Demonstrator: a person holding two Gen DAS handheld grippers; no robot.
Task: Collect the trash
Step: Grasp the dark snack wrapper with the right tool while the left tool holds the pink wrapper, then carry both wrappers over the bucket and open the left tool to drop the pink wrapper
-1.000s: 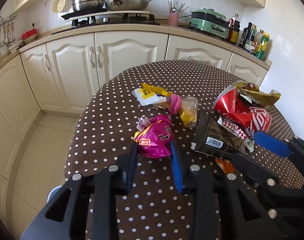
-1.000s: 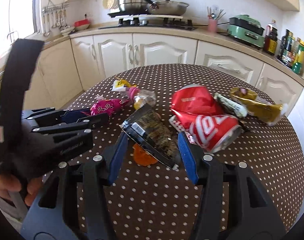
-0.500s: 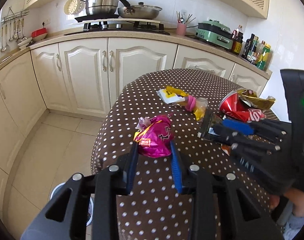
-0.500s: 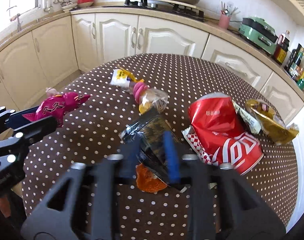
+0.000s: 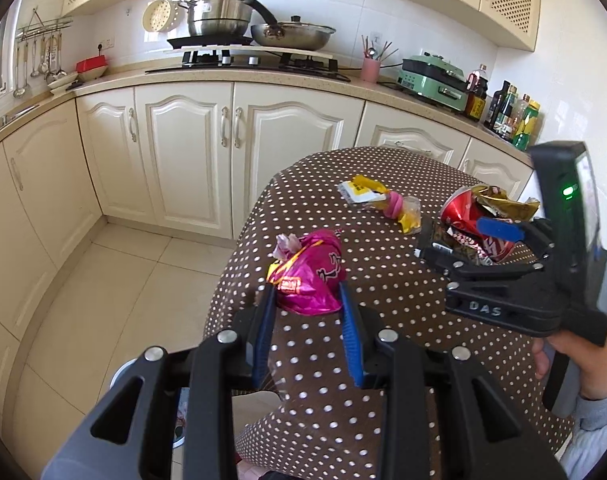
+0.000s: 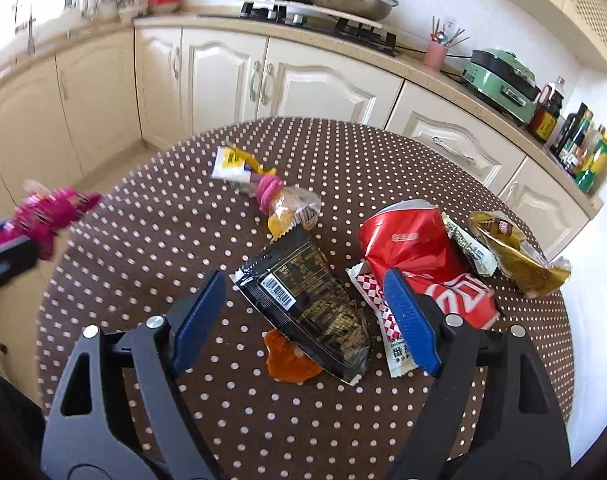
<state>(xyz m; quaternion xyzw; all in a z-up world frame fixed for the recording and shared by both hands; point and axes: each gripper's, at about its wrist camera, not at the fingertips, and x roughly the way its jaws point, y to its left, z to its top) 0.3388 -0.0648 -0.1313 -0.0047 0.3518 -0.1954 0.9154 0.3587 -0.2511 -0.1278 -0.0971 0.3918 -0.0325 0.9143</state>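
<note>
Left tool [image 5: 306,300] clamped, right tool [image 6: 303,316] agape.

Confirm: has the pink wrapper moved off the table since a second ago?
Yes. Gripped in the left claw, the pink wrapper has travelled leftward to the table edge, beside the floor.

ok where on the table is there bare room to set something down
Bare cloth: the far side behind the yellow-white wrapper, and the near-left stretch between it and the black packet. Crowded: the right side around the red bag and gold wrapper.
</note>
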